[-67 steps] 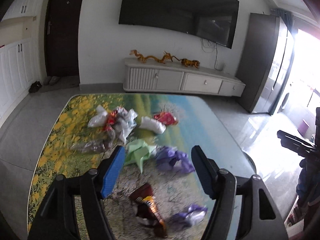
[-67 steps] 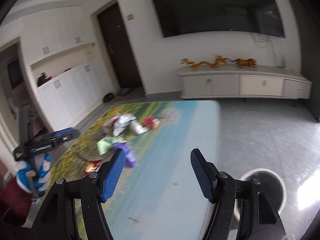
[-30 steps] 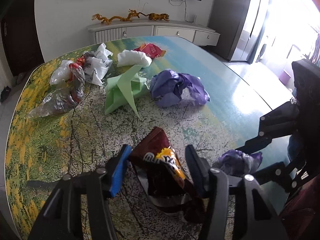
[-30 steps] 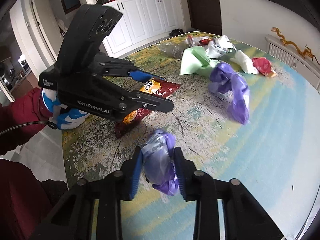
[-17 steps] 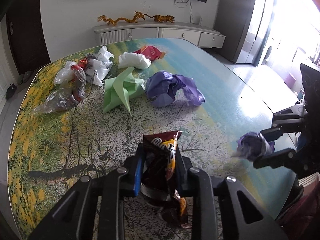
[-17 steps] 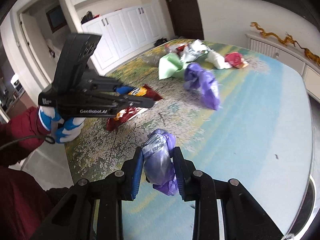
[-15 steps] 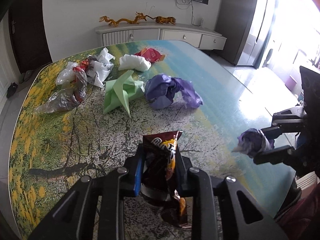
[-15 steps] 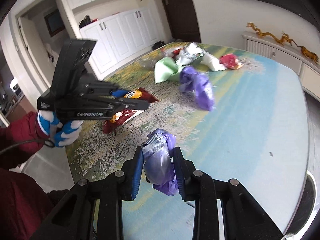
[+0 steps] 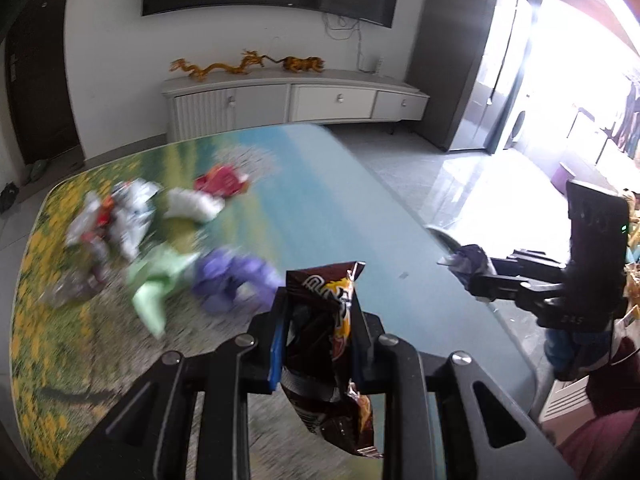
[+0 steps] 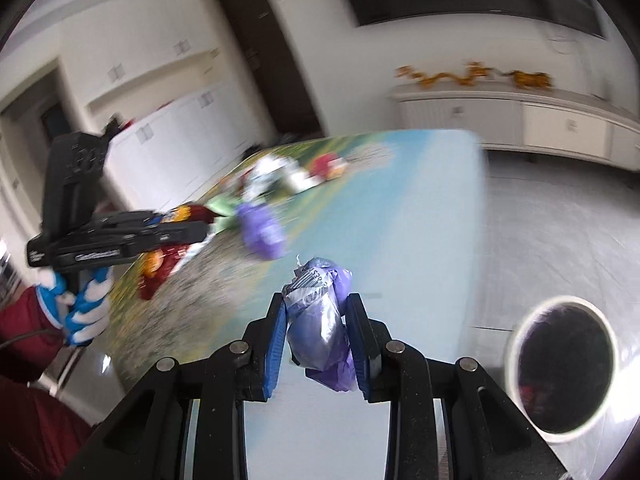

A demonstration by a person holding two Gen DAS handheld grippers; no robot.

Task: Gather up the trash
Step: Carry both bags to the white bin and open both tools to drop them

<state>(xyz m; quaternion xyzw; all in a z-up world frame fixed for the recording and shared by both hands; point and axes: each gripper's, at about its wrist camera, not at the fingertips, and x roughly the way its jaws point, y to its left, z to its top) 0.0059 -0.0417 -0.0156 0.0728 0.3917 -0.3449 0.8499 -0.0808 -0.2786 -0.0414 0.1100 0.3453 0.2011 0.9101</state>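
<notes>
My left gripper (image 9: 318, 334) clamps a dark brown crinkled foil snack bag (image 9: 326, 350); my right gripper (image 10: 318, 338) pinches a crumpled purple plastic wad (image 10: 320, 330), round white-rimmed bin (image 10: 560, 364) at three o'clock.

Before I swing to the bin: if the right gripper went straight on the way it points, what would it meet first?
Probably the table. The right gripper, shut on the purple wad, aims over its bare blue part; the bin lies rightward. Depth unclear.

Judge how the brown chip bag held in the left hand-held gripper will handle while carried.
The chip bag is probably floppy: its lower end hangs limp below the left hand-held gripper. It looks flattened and creased, so likely light. Its glossy foil may slip if the grip loosens.
</notes>
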